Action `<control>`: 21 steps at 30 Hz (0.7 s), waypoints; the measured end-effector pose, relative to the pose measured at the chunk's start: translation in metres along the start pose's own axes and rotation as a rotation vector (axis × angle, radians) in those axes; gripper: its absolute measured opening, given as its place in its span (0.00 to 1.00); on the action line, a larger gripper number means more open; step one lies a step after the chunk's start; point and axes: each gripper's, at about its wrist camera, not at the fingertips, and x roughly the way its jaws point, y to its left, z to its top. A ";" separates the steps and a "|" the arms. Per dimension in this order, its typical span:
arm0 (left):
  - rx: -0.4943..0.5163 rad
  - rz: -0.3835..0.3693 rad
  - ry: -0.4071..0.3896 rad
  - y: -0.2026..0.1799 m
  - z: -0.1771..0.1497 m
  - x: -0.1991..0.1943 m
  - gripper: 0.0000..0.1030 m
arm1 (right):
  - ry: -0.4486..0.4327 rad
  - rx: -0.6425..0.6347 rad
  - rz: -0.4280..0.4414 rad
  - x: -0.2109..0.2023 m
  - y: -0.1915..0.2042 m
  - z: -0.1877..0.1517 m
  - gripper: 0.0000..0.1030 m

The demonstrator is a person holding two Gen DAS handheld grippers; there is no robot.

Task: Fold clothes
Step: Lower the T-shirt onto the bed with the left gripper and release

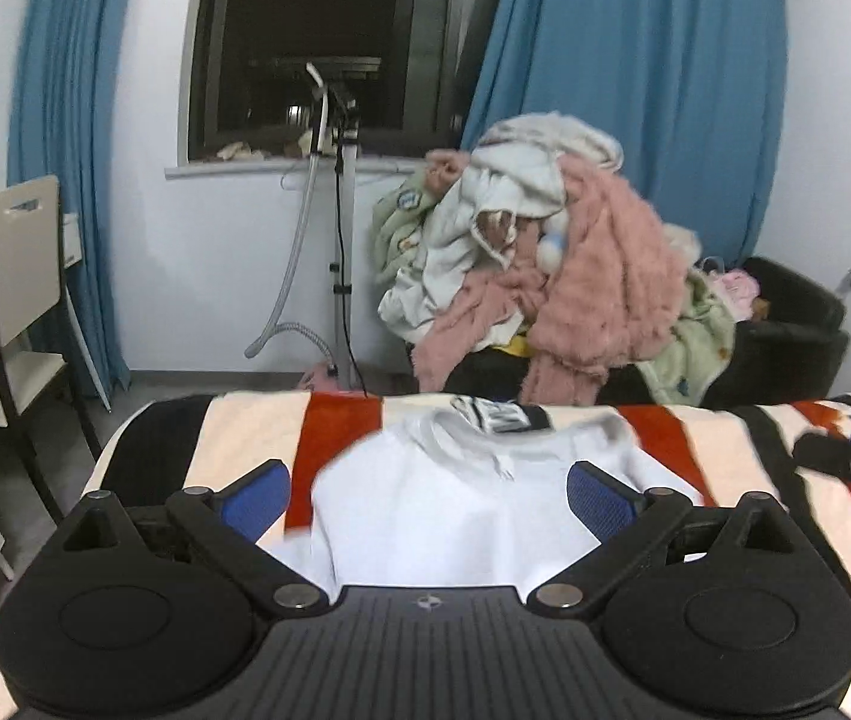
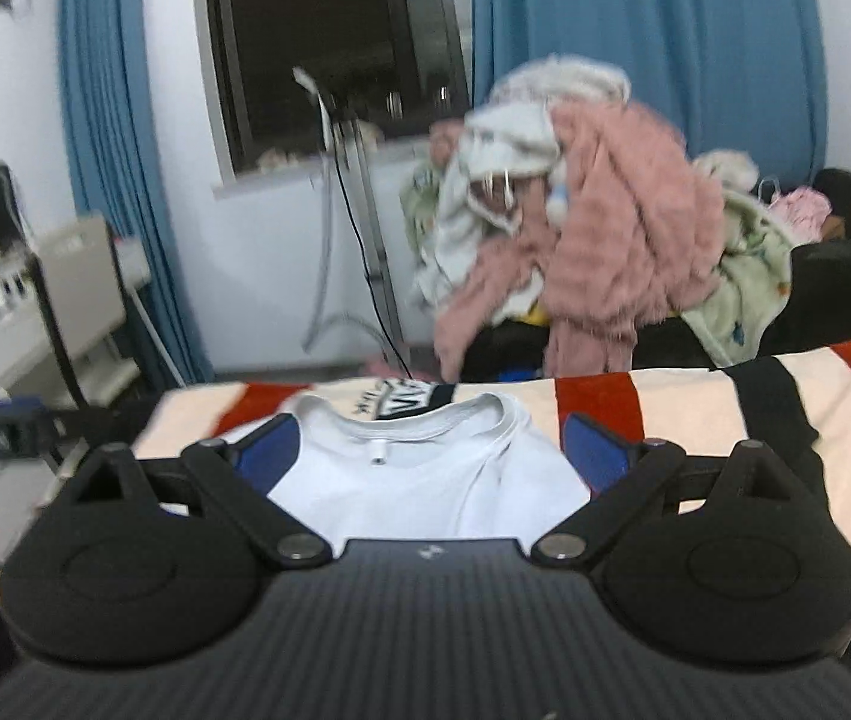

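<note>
Spread jaws over white T-shirt

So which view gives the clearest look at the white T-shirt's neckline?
The right wrist view: the white T-shirt lies sharp enough to trace the ribbed collar and a small tag below it. The left wrist view shows the same shirt motion-blurred, its collar smeared and harder to make out.

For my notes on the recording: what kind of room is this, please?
Most likely a bedroom: a bed with a striped blanket holding a white T-shirt, blue curtains by the window, and a clothes pile on a dark armchair.
</note>
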 end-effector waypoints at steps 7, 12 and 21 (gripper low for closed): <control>-0.027 -0.033 -0.144 -0.022 -0.092 -0.133 1.00 | -0.136 0.001 0.046 -0.110 0.013 -0.072 0.93; -0.088 -0.055 -0.132 -0.015 -0.161 -0.157 1.00 | -0.193 0.005 0.070 -0.147 0.014 -0.126 0.93; -0.154 0.008 -0.091 0.002 -0.176 -0.147 1.00 | -0.193 -0.061 0.021 -0.148 0.019 -0.158 0.93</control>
